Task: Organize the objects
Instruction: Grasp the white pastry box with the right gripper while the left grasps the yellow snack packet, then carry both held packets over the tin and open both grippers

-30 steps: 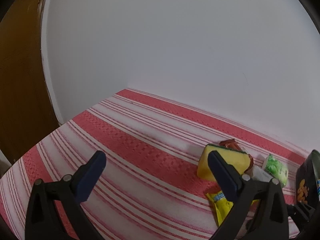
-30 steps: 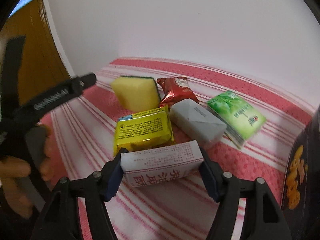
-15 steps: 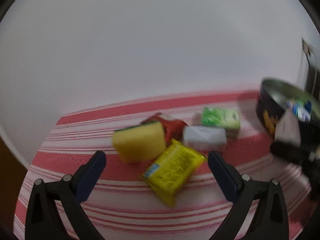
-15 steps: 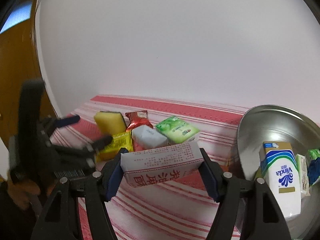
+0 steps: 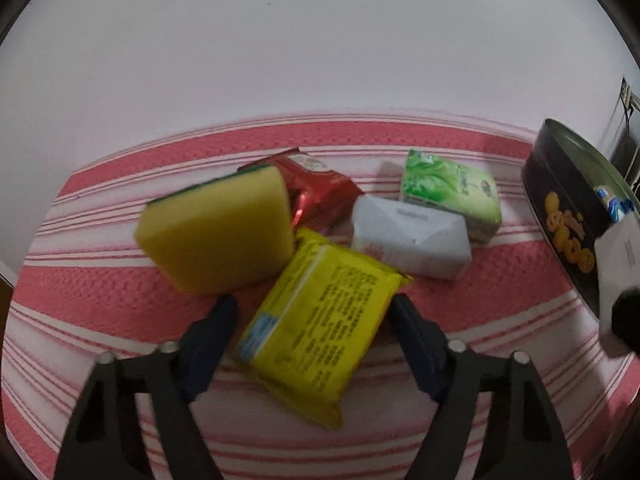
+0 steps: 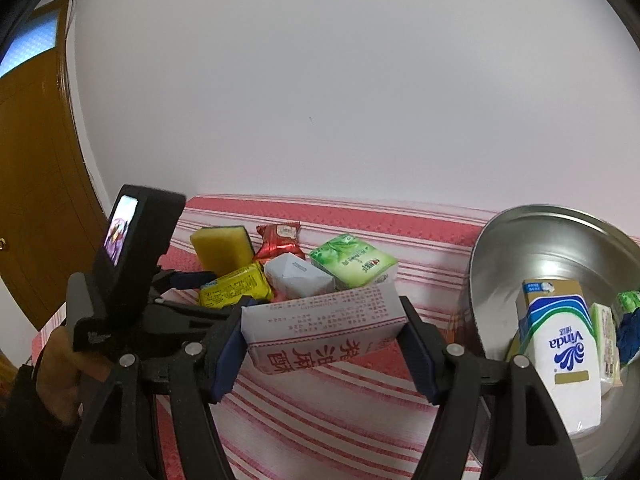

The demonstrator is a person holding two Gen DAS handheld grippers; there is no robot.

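My left gripper (image 5: 314,312) is open, its fingers on either side of a yellow packet (image 5: 320,332) on the striped cloth. A yellow sponge (image 5: 218,232), a red packet (image 5: 320,192), a white packet (image 5: 412,240) and a green packet (image 5: 452,188) lie just beyond it. My right gripper (image 6: 326,332) is shut on a white box with red print (image 6: 324,330), held above the cloth next to the round tin (image 6: 520,224). The same pile shows in the right wrist view: sponge (image 6: 222,246), yellow packet (image 6: 236,288).
The tin, black outside with yellow print (image 5: 568,216), stands at the right and holds a Vinda tissue pack (image 6: 560,348) and other small packs. A white wall rises behind the table. A brown door (image 6: 36,184) is at the far left.
My left gripper has swung right and come down around the yellow packet. My right gripper has lifted the white box and carried it right, toward the tin.
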